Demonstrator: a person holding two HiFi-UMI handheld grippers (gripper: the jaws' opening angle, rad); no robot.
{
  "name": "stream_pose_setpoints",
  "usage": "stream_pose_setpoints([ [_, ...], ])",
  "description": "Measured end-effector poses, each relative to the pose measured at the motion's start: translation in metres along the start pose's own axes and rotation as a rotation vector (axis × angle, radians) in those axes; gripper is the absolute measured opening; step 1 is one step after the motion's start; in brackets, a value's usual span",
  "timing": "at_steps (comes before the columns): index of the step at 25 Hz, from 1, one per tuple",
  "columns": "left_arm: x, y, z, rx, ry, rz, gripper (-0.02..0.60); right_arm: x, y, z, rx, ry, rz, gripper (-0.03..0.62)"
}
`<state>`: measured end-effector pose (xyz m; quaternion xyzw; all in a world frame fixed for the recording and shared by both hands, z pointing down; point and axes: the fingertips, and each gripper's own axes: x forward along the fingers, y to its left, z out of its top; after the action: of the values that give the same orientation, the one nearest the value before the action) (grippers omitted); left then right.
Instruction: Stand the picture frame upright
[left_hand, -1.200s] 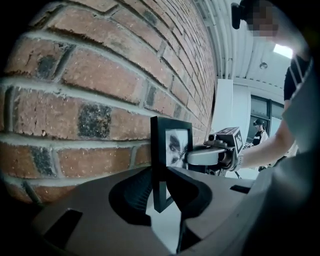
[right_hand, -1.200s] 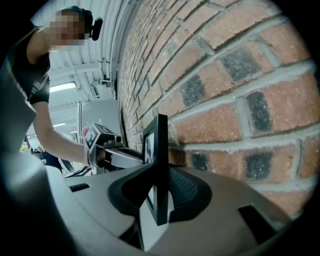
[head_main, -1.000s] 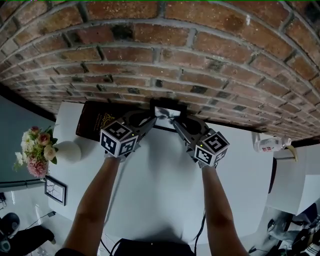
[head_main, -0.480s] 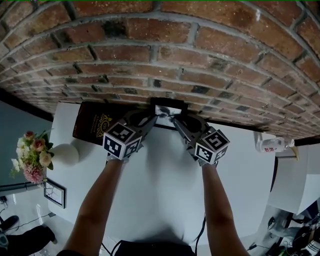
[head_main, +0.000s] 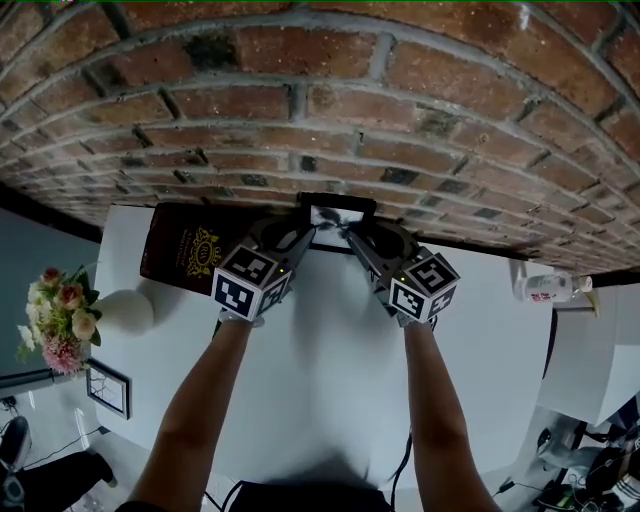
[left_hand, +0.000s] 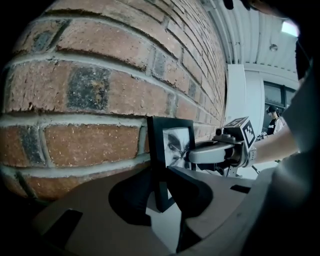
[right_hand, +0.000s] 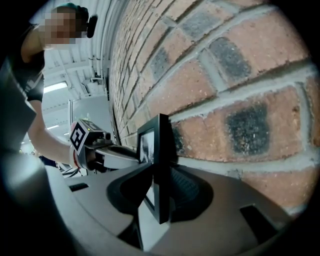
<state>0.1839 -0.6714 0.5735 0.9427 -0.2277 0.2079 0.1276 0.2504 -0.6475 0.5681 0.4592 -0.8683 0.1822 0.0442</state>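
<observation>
**Head view.** A white table (head_main: 320, 400) abuts a brick wall (head_main: 320, 110). The picture frame (head_main: 335, 222) stands upright at the middle of the table's far edge, its back close to the bricks. The left gripper (head_main: 305, 232) clamps the frame's left side. The right gripper (head_main: 352, 236) has the right side between its pads, which lie against both faces, and its jaws have just been opening. The table's near half lies open beneath the forearms. A dark box (head_main: 195, 245) lies along the far edge, just left of the frame. A vase (head_main: 125, 310) of flowers (head_main: 55, 315) stands at the left edge.

**The 2 gripper views.** Only these show the frame's thin profile and its narrow gap from the wall.
</observation>
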Motion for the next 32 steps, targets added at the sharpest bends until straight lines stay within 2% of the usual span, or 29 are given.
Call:
stream_pose_setpoints([
  [11,0.001,0.001,0.002,-0.004,-0.031,0.035,0.106,0.000,-0.007,-0.003,0.071,-0.023,-0.034,0.132],
  [18,0.000,0.001,0.001,0.019,-0.016,0.059,0.120,0.000,-0.004,-0.004,0.065,0.007,-0.049,0.183],
  [19,0.000,0.001,0.000,0.017,-0.016,0.060,0.138,-0.001,-0.003,-0.004,0.070,0.005,-0.053,0.184],
  [23,-0.002,-0.001,0.002,0.007,-0.025,0.063,0.140,-0.005,-0.001,-0.005,0.091,-0.008,-0.068,0.195],
  [28,-0.007,0.001,0.007,-0.057,-0.052,0.078,0.140,-0.012,-0.004,-0.006,0.075,-0.007,-0.119,0.202],
  [31,-0.010,0.003,0.006,-0.056,-0.048,0.088,0.141,-0.017,-0.005,-0.006,0.085,-0.014,-0.138,0.202],
  [32,-0.011,0.003,0.004,-0.056,-0.044,0.087,0.161,-0.019,-0.005,-0.006,0.090,-0.017,-0.141,0.202],
])
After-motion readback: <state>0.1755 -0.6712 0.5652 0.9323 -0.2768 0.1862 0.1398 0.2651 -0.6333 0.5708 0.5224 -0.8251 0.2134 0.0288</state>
